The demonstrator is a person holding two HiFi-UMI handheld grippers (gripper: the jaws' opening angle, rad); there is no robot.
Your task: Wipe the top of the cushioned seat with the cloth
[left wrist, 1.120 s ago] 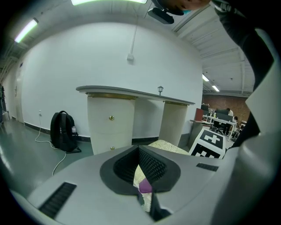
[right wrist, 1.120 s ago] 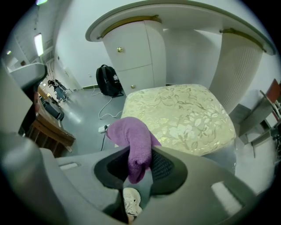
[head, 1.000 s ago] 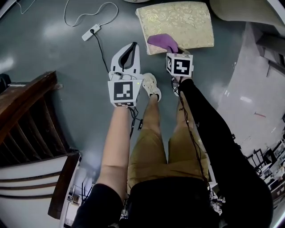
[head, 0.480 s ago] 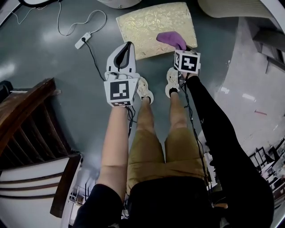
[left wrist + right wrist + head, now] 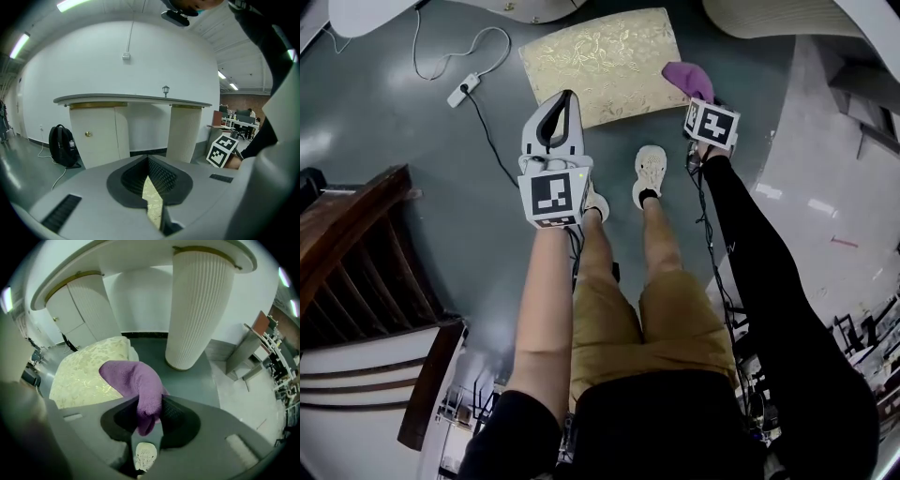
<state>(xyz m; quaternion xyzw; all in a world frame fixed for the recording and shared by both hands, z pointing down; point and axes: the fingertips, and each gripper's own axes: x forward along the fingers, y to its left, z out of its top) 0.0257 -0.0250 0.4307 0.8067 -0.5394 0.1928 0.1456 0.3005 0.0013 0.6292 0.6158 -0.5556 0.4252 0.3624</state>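
Two grippers are seen in the head view, with the seat lying on the floor in the upper middle of the frame.

At the left, the left gripper [image 5: 566, 97] is held over the seat's lower edge, and part of that edge is hidden behind it. In the left gripper view its [image 5: 148, 161] jaws are brought together at the tips and nothing is held; only a sliver of gold fabric is seen through the slit behind them.

The seat [image 5: 600, 61] is laid with its long axis across the frame, its right end tilted slightly upward.

The cloth [image 5: 687, 77] is found at the seat's right edge, its long axis running from upper left down to lower right. Whether it is pressed on the seat cannot be made out.

The right gripper [image 5: 701, 96] is mostly hidden there by its marker cube. In the right gripper view its [image 5: 149, 416] jaws are clamped on the cloth [image 5: 136, 380], which is folded up and left toward the seat [image 5: 79, 373]. A short end is left hanging, with a shoe [image 5: 145, 455] glimpsed below.
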